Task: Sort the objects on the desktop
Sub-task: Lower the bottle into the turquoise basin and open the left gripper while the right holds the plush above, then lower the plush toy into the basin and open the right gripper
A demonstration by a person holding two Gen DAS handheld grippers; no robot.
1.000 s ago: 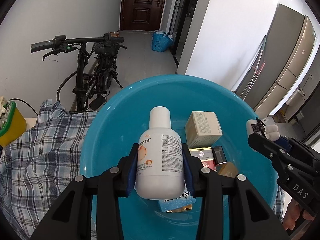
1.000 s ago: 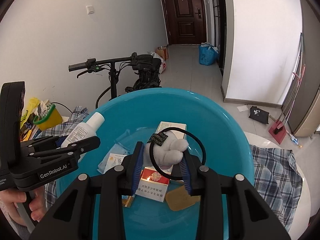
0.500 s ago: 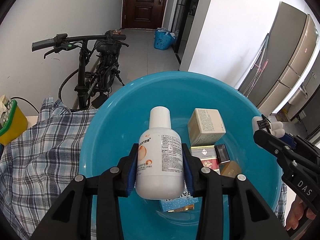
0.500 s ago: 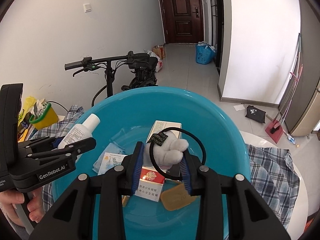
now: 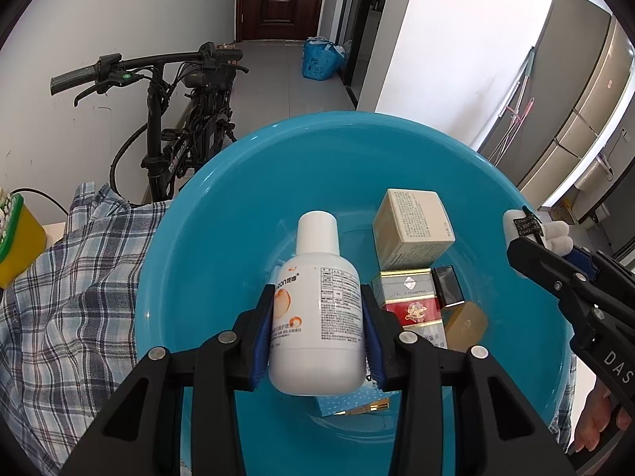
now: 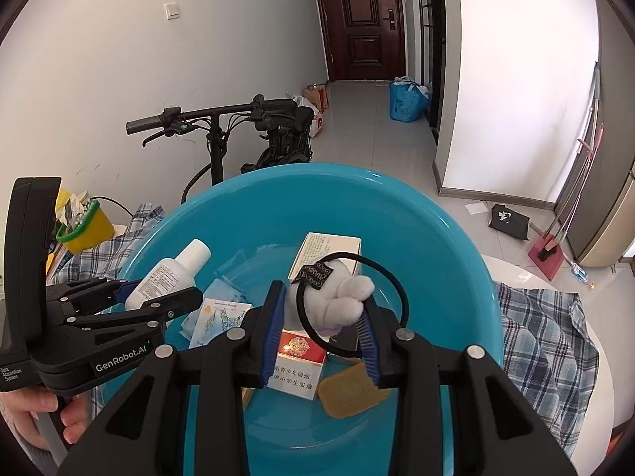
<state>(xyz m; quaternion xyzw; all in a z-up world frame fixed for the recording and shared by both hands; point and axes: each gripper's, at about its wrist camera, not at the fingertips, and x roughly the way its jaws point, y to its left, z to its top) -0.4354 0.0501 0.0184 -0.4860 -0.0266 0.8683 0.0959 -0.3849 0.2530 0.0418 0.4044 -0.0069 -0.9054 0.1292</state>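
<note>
My left gripper (image 5: 317, 325) is shut on a white bottle (image 5: 317, 309) and holds it over the blue basin (image 5: 222, 214). My right gripper (image 6: 323, 317) is shut on a white plush hair tie (image 6: 337, 301) with a black elastic loop, also over the basin (image 6: 254, 214). In the basin lie a beige box (image 5: 412, 226), a red cigarette pack (image 5: 408, 305), a small black box (image 5: 448, 285), an amber soap bar (image 5: 464, 323) and a light blue packet (image 6: 222, 297). The right gripper shows at the right edge of the left wrist view (image 5: 528, 238).
The basin stands on a plaid cloth (image 5: 59, 305) over a white table (image 6: 603, 357). A yellow container (image 6: 83, 226) stands at the left. A black bicycle (image 5: 174, 127) leans by the wall behind. A red dustpan (image 6: 545, 254) stands on the floor at the right.
Both grippers have moved a little further over the basin, still holding the bottle and the hair tie. The basin's contents have not moved.
</note>
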